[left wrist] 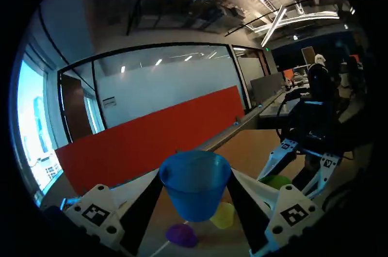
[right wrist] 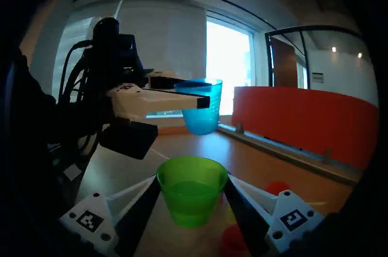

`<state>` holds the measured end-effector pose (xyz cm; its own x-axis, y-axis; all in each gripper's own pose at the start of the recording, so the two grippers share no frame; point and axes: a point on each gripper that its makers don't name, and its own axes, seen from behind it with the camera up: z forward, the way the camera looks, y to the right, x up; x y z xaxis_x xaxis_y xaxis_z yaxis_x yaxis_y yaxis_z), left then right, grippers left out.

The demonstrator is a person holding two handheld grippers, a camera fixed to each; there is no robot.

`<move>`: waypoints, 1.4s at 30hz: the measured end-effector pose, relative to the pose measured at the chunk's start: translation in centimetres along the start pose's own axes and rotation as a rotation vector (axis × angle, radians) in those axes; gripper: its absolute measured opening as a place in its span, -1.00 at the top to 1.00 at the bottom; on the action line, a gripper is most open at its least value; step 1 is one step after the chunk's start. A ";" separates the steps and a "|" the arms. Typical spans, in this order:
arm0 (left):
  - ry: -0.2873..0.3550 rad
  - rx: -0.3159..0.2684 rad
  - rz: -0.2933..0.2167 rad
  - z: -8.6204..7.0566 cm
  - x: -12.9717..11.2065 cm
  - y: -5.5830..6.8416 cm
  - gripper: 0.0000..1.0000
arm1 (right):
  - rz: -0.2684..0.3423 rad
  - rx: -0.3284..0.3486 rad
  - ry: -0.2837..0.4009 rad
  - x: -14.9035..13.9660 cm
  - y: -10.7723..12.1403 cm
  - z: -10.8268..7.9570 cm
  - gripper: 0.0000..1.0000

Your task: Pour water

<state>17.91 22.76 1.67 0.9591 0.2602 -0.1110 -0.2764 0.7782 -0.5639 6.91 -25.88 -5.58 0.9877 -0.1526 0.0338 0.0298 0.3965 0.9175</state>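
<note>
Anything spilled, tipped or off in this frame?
Nothing stands out. The blue cup sits upright between the fingers of the left hand-held gripper. The green cup sits upright in the right hand-held gripper, its liquid level. No spill shows on the table.

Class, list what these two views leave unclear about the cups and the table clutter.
- Blue cup: contents unreadable in the left gripper view; its tinted wall masks any water level.
- Green cup, left gripper view: mostly hidden behind the near jaws.
- Red objects, right gripper view: cut off by the jaws and lower edge; kind unclear.
</note>
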 end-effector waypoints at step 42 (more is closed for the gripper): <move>-0.244 -0.094 -0.144 -1.4 -9.3 0.8 -0.74 | -0.004 0.032 -0.164 -3.2 -0.2 -1.2 -0.82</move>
<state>8.87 20.13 1.08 0.9419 0.2900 0.1692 -0.1213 0.7638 -0.6339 3.91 -24.40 -6.36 0.9491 -0.3012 0.0920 0.0262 0.3666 0.9300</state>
